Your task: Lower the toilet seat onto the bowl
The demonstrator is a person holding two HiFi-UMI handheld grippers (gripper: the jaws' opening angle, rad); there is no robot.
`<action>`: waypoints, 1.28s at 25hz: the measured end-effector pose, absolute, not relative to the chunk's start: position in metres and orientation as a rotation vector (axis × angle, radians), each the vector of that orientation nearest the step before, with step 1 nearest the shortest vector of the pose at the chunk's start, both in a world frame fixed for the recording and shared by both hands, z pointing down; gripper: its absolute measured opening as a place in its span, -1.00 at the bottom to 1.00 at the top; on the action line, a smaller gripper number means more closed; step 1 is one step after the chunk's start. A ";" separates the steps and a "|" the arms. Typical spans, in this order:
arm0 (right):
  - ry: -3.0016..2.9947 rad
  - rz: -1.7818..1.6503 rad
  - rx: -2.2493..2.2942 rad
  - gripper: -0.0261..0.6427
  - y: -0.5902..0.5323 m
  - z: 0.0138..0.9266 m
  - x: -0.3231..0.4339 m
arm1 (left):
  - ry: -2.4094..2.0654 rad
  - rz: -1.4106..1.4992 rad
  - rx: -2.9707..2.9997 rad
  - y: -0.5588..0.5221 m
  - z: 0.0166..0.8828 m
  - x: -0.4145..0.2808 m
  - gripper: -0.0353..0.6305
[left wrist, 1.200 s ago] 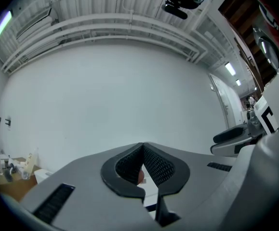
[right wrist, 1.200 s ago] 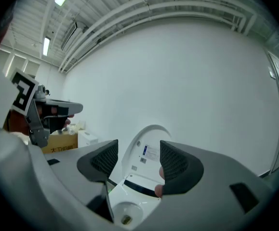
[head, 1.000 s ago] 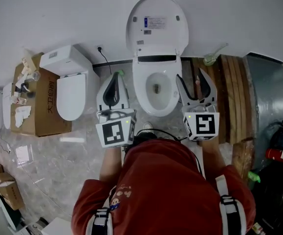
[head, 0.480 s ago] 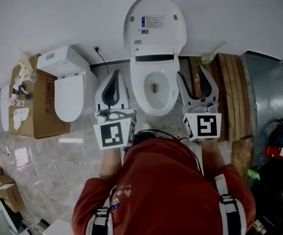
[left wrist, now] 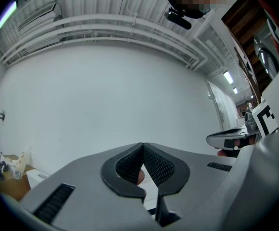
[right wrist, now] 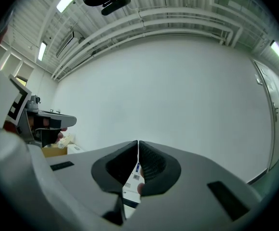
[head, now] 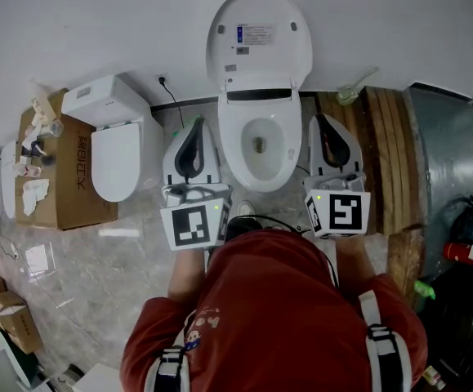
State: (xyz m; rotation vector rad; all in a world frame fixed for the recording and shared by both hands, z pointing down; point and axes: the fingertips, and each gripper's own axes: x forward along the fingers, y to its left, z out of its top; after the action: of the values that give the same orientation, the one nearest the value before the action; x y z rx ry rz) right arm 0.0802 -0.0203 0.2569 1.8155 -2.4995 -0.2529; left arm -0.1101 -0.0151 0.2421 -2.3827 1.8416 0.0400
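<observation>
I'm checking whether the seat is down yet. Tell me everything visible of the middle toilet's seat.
The toilet seat is a glossy white oval, plastic by its look, raised upright by the wall above the bowl, hinged at a dark slot. Its face carries a printed label with a blue mark and a small bumper. It is not lowered. Only the hinge touches it; the shut left gripper and the right gripper, its jaws just closed on nothing, flank the bowl below it.
</observation>
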 end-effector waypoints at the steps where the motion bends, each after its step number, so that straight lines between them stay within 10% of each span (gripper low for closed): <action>1: -2.503 -0.253 1.824 -0.87 -0.020 0.256 0.081 | 1.841 0.035 -2.383 -0.015 0.242 -0.109 -0.86; 32: -2.506 -0.269 1.760 -0.88 -0.016 0.263 0.085 | 1.888 0.047 -2.398 -0.002 0.247 -0.098 -0.86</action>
State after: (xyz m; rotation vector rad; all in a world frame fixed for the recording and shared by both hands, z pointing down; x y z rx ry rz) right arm 0.0849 -0.0162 0.2629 1.7600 -2.5063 -0.2688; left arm -0.0981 -0.0023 0.2475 -2.3977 1.8875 0.0467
